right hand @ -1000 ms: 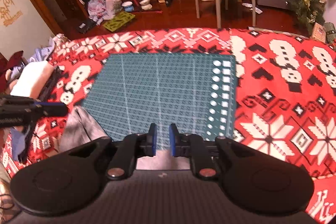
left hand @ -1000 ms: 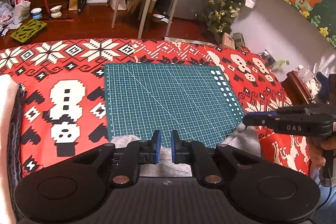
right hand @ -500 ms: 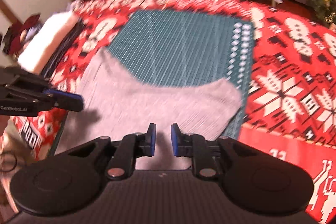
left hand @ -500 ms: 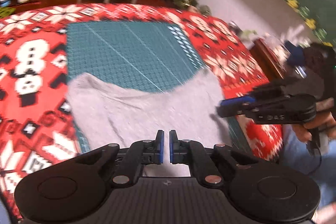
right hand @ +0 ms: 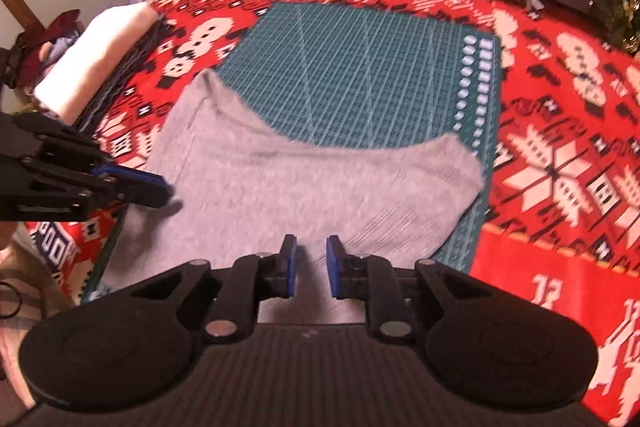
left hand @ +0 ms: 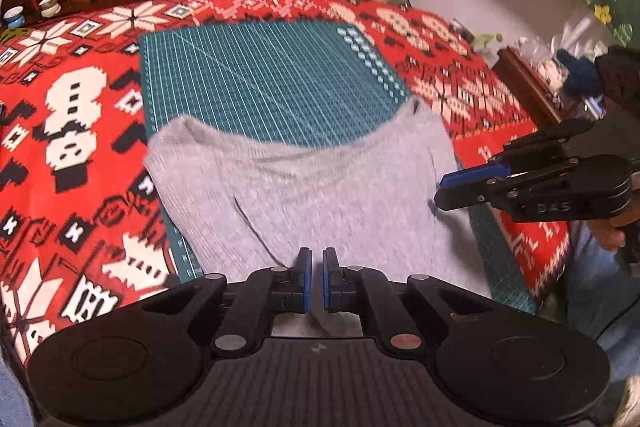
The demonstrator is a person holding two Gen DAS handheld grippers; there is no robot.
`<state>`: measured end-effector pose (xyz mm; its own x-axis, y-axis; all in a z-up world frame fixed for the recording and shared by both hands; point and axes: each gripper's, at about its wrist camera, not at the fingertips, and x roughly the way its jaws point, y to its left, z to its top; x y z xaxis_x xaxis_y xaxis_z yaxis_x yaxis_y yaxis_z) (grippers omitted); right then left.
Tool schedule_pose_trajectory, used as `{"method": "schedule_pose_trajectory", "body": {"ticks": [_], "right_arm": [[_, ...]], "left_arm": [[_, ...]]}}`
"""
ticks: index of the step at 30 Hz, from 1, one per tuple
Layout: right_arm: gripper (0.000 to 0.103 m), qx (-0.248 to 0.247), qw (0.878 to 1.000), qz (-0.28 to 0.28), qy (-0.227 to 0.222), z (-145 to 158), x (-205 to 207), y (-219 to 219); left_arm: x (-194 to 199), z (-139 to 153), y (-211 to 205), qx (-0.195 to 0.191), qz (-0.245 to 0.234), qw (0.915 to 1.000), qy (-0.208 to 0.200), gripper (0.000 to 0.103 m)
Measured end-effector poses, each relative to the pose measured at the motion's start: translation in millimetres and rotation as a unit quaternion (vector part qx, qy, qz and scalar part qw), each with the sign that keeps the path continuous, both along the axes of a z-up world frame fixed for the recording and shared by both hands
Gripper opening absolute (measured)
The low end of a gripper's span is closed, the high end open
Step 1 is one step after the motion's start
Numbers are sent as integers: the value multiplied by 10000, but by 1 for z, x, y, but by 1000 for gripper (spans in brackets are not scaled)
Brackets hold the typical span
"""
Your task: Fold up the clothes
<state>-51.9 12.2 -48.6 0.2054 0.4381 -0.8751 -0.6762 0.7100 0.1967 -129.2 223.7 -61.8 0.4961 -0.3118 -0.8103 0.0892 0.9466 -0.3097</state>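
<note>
Nearest me, my left gripper (left hand: 313, 277) has its jaws almost together, and my right gripper (right hand: 307, 267) stands a little wider. Each seems to pinch the near hem of the grey garment (left hand: 304, 187), though the contact itself I cannot tell for sure. A second ago only a scrap of grey showed at the near edge of the green cutting mat (left hand: 264, 79); now the cloth lies spread over the mat's near half, its two far corners reaching outward and its far edge sagging toward me. I judge the laying-out is nearly done and the folding not yet begun. Beyond, the red snowman blanket (left hand: 72, 115) surrounds the mat; a white folded pile (right hand: 96, 55) sits off to the left, well apart. Nothing blocks the mat.
</note>
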Motion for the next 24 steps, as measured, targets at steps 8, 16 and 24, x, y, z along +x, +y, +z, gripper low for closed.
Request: {"method": "schedule_pose_trajectory", "body": {"ticks": [8,16,24], "right_arm": [[19,89,9985,-433,326,-17,27,-1],[15,250,9957,-884,95,-3,54,-24],[5,462,9869,-1513,326,-24,85,-46]], "left_arm": [[18,-7,-3,267,53,9996,-8,5],[17,-7,8,199,194,9996,2,5],[29,-16,20,422,333,9985,98,5]]}}
